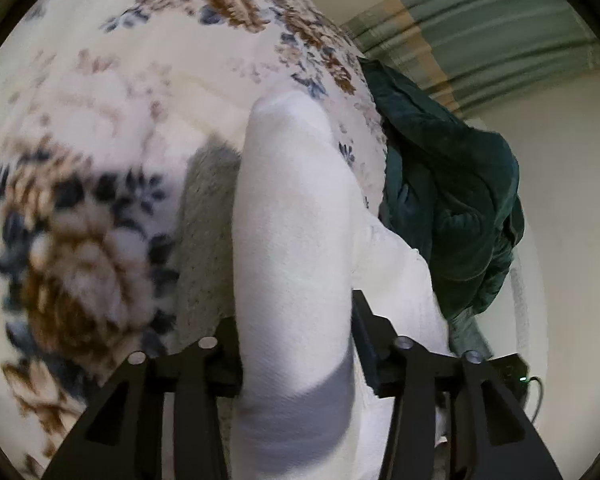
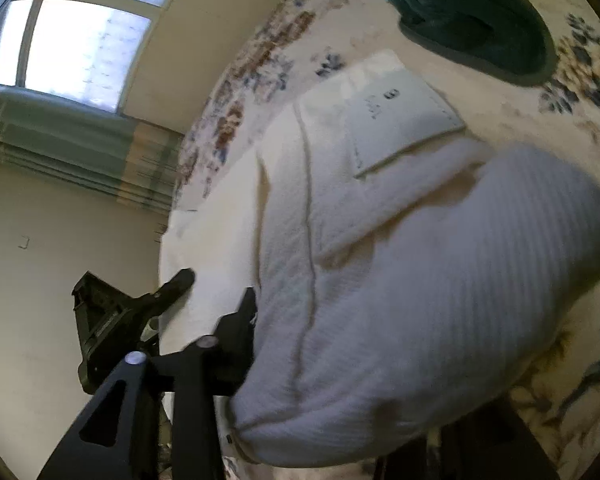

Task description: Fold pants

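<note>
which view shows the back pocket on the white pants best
The right wrist view: the back pocket lies flat and whole on the white pants, stitched edges and a small dark mark visible. The left wrist view shows only a rolled fold of the pants between the fingers, no pocket.

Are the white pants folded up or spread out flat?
Partly folded. The white pants lie doubled over on the flowery blanket, one layer with a pocket under a rounded fold.

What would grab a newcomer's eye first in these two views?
The white pants, bulging in a thick fold across the floral blanket, fill both views. In the left wrist view the fabric runs between the left gripper's fingers. A dark green garment lies heaped at the blanket's far edge.
</note>
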